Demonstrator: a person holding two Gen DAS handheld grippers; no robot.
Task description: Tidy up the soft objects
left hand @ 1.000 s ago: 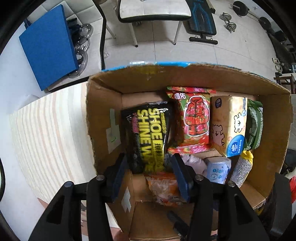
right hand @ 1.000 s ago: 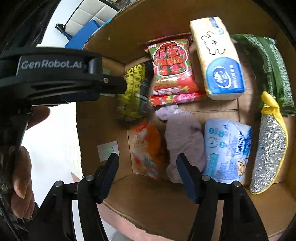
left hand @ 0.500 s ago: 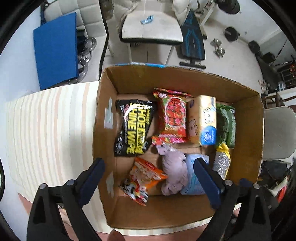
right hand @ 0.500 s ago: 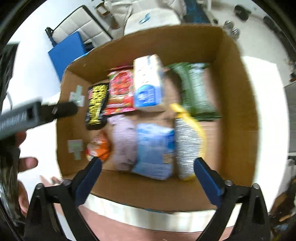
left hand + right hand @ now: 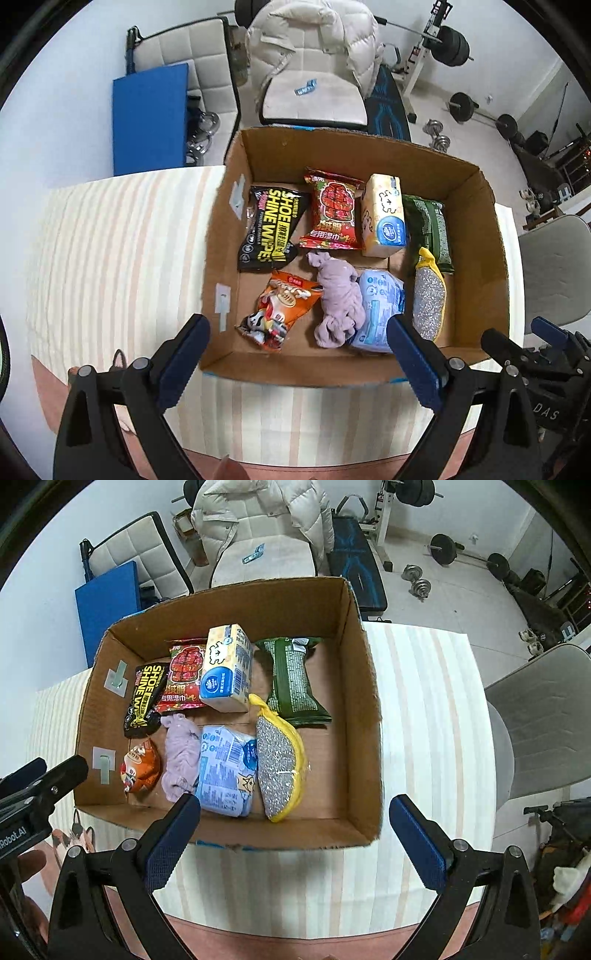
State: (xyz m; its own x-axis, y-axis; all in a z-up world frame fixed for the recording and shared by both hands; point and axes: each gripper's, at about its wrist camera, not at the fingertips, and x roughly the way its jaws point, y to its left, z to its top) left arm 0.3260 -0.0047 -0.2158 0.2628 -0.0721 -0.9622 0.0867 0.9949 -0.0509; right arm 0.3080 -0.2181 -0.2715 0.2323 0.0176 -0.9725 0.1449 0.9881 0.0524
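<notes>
An open cardboard box (image 5: 476, 236) (image 5: 362, 686) stands on a striped table. Inside lie a black shoe-wipes pack (image 5: 273, 229) (image 5: 144, 698), a red wipes pack (image 5: 334, 214) (image 5: 183, 675), a yellow tissue pack (image 5: 384, 216) (image 5: 227, 668), a green pack (image 5: 428, 229) (image 5: 293, 679), an orange snack bag (image 5: 280, 308) (image 5: 142, 766), a lilac cloth (image 5: 338, 299) (image 5: 181, 758), a blue tissue pack (image 5: 378, 308) (image 5: 227, 771) and a silver-yellow scrubber (image 5: 428, 299) (image 5: 280, 764). My left gripper (image 5: 297, 360) and right gripper (image 5: 293, 843) are open and empty, above the box's near edge.
The striped tablecloth (image 5: 122, 251) (image 5: 424, 709) spreads on both sides of the box. Beyond the table stand a white chair with a puffy jacket (image 5: 314, 55), a blue panel (image 5: 149, 118) and gym weights (image 5: 447, 46). A grey chair (image 5: 543, 731) stands at the right.
Both grippers have pulled up and back out of the box and opened wide. The shoe-wipes pack that stood between the left fingers now lies flat in the box.
</notes>
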